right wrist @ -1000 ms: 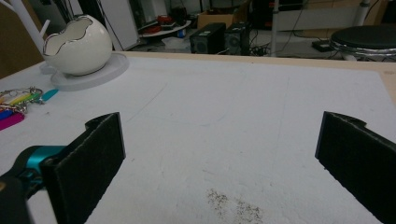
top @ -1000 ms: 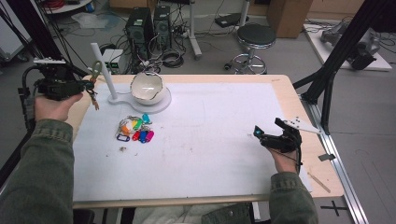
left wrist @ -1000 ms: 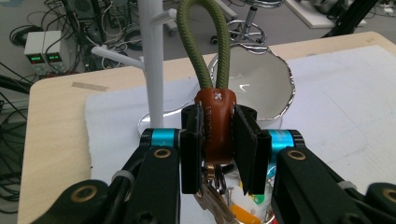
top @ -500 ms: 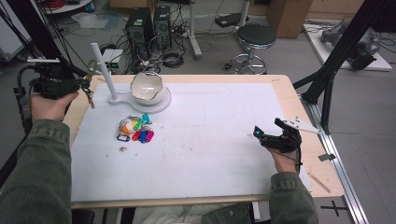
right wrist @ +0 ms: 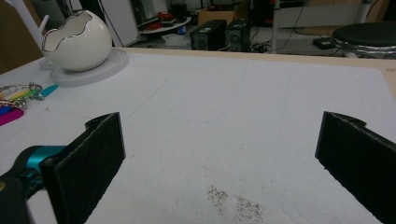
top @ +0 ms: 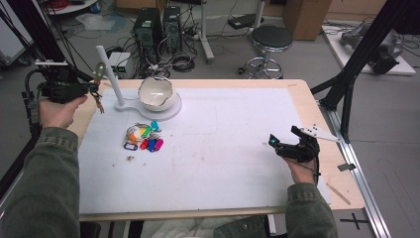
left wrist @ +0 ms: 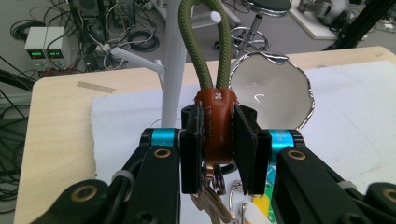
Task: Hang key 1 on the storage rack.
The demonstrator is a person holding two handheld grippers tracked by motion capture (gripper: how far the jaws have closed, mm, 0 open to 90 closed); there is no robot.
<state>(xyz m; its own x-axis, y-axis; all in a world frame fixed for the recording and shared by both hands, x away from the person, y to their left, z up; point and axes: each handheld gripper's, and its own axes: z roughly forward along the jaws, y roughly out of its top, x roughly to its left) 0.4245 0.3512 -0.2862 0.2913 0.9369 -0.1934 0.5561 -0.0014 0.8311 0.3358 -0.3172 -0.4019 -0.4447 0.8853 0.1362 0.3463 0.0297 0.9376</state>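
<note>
Hidden and cut-off parts, as I see them from here

In my left gripper view, the keys [left wrist: 212,200] under the brown leather tab [left wrist: 215,126] run off the bottom edge, and its green cord loop [left wrist: 205,42] is clipped at the top. The coloured key tags [right wrist: 16,100] are cut by my right gripper view's left edge.

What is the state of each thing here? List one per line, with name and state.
Left tongs: shut on the brown leather key fob, held above the table.
Green cord loop: upright, near the white stand.
Right tongs: open, holding nothing.
Egg-shaped bowl: upright on its base.
Coloured key tags: lying on the mat.
</note>
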